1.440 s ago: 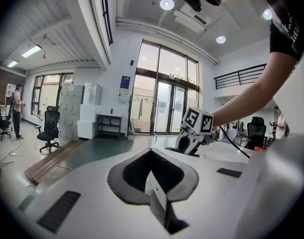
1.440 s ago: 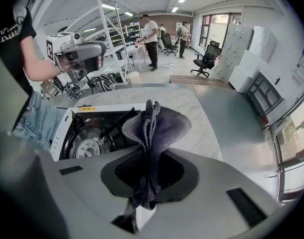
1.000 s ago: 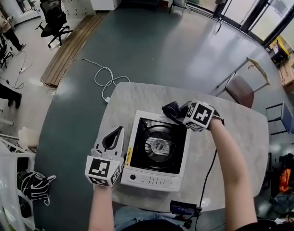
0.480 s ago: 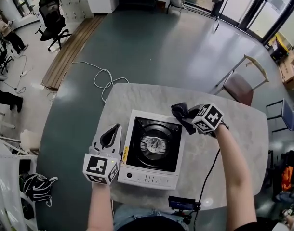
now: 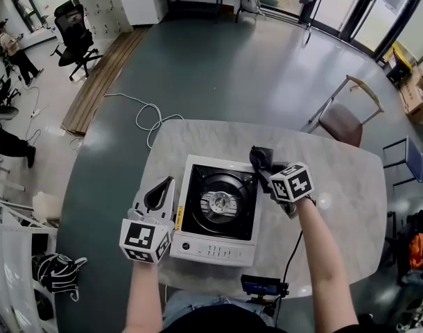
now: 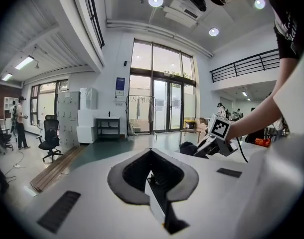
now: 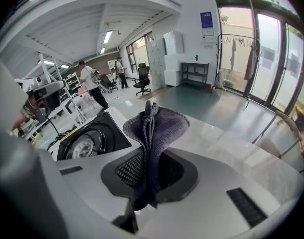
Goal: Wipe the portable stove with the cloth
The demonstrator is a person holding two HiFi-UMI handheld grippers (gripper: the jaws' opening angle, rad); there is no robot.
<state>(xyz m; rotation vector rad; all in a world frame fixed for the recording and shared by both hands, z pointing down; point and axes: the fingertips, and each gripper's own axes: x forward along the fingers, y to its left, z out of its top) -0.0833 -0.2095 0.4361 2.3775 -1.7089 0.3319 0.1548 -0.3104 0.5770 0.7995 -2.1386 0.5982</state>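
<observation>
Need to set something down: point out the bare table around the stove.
Bare table: the right half, beyond the right hand-held gripper, and the strip behind the stove. Crowded: the cloth at the stove's far right corner, the left hand-held gripper along its left, a black device at the near edge.

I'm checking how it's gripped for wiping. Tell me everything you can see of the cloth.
The cloth is dark purplish-grey with a nubby, towel-like weave. It is bunched into folds and pinched between the shut jaws of the right gripper, its free end fanning out past them. In the head view it sits by the far right corner of the portable stove; whether it touches the stove cannot be told.
</observation>
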